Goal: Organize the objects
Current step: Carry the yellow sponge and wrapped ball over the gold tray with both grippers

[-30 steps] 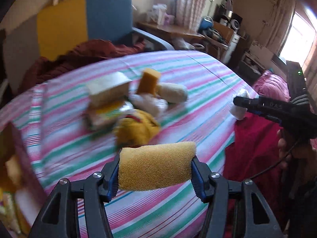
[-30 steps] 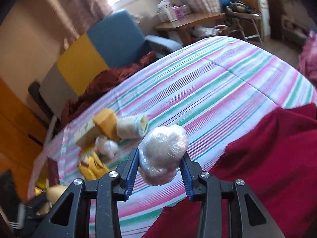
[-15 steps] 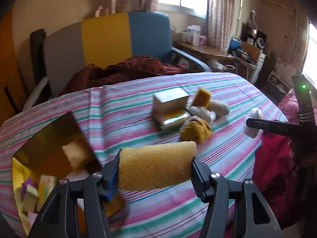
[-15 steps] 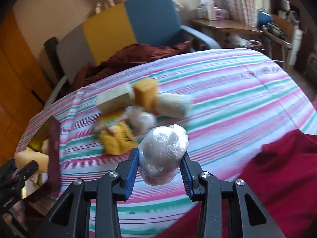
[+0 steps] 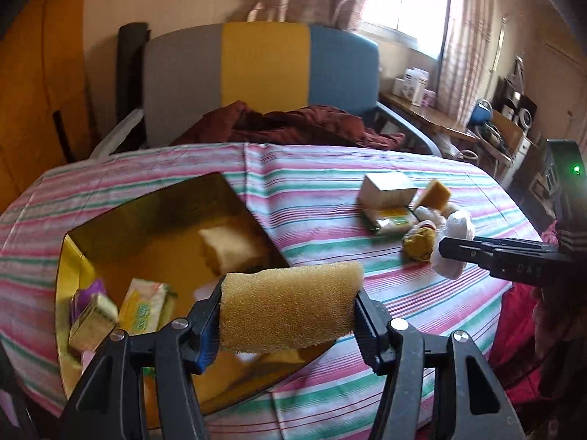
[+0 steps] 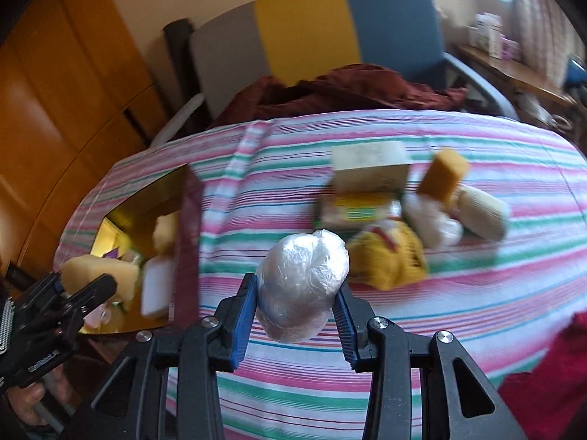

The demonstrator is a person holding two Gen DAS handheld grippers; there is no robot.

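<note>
My left gripper (image 5: 288, 313) is shut on a yellow sponge roll (image 5: 290, 304) and holds it above the near edge of a gold open box (image 5: 154, 220) with several items inside. My right gripper (image 6: 295, 306) is shut on a clear plastic-wrapped ball (image 6: 302, 286) above the striped table. From the left wrist view the right gripper (image 5: 445, 247) with the ball (image 5: 455, 245) is at the right. From the right wrist view the left gripper (image 6: 86, 286) hangs over the box (image 6: 154, 198). A pile of loose items (image 6: 389, 212) lies mid-table.
The pile holds a cream carton (image 5: 387, 189), a green-yellow packet (image 5: 389, 218), an orange sponge block (image 5: 436, 194), a yellow knitted thing (image 5: 418, 242) and a white roll (image 6: 480, 211). A tricolour armchair (image 5: 260, 69) with dark red cloth (image 5: 293, 124) stands behind the table. Red cloth (image 6: 543, 385) lies at the near right.
Both grippers have swung left with their loads held. The gold box has come into the left wrist view and now lies under the sponge roll.
</note>
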